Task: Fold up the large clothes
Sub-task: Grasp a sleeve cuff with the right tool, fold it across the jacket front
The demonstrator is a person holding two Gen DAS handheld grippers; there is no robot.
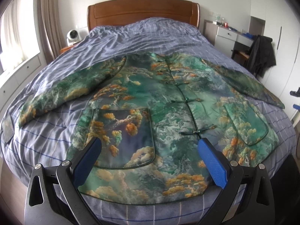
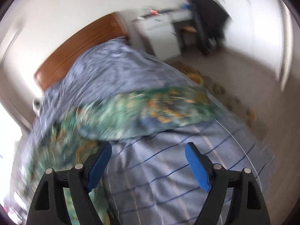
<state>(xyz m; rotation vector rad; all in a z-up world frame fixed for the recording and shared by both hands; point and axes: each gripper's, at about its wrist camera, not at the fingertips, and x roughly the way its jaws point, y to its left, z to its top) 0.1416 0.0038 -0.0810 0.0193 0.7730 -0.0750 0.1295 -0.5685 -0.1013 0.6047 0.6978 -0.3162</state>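
partly blurred jacket (image 2: 142, 110), bed (image 2: 168, 168), right gripper (image 2: 148, 150) agape

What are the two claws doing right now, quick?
Left claw: open, holding nothing, over the jacket.
Right claw: open, holding nothing, over the blanket.

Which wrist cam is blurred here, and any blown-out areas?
Right wrist: heavy motion smear over jacket and bedspread, gripper itself sharp, lower-left edge blown out. Left wrist: sharp, jacket crisp, only window overexposed; fisheye bends both.
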